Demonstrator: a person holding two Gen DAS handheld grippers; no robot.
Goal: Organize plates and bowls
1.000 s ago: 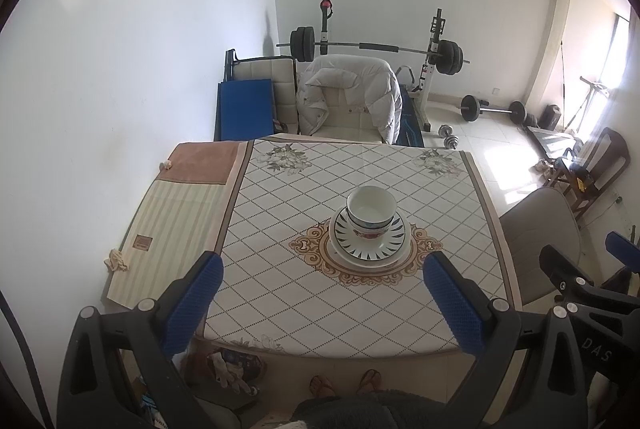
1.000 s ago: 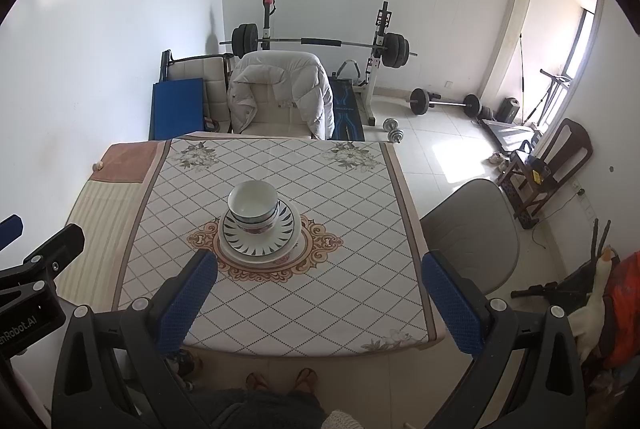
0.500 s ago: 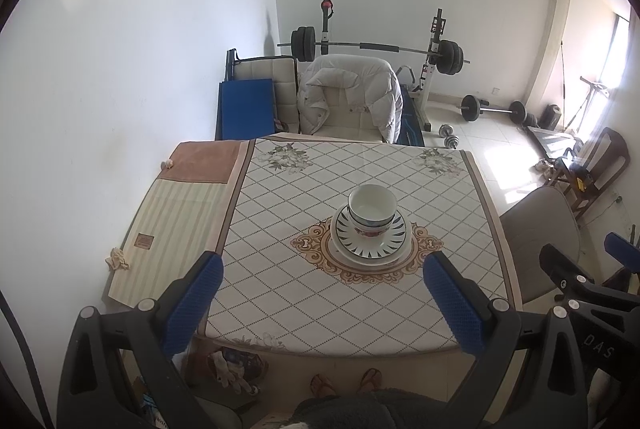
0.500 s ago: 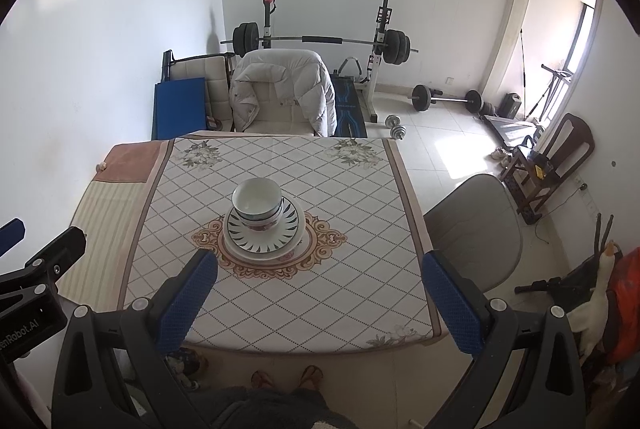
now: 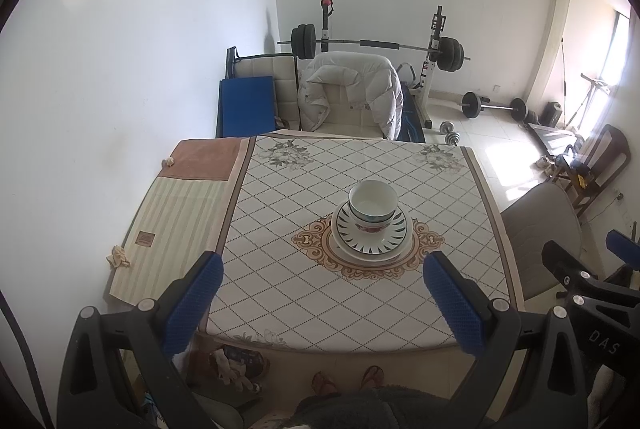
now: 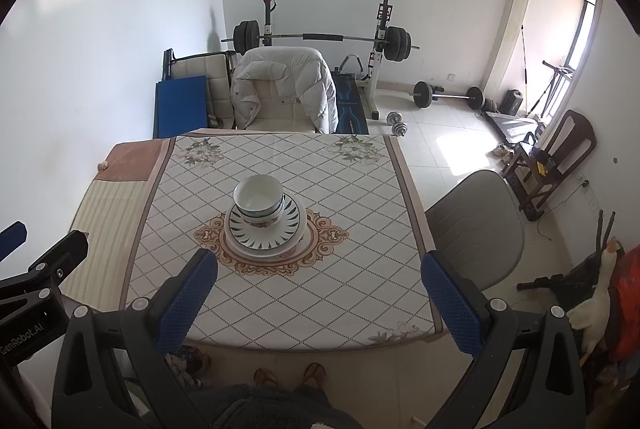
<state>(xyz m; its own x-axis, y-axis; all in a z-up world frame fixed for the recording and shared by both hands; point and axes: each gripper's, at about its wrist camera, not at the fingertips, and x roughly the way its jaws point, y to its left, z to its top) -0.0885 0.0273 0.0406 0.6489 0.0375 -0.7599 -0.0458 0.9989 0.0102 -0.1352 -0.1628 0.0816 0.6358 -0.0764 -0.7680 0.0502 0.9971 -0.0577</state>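
bowls point(image 5: 373, 204) nested on stacked plates point(image 5: 372, 241), centred on table point(image 5: 320, 293). left gripper point(image 5: 324, 303) and right gripper point(image 6: 322, 299) spread wide, empty, held high and well apart from stack. risk: bowls sit off-centre; nudging could topple them.

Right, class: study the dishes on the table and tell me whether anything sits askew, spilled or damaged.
The bowls are nested on the plates but sit off-centre, shifted toward the far left of the striped plate, and seem to lean slightly. The plates themselves lie flat on the tablecloth medallion. Nothing looks spilled or broken.
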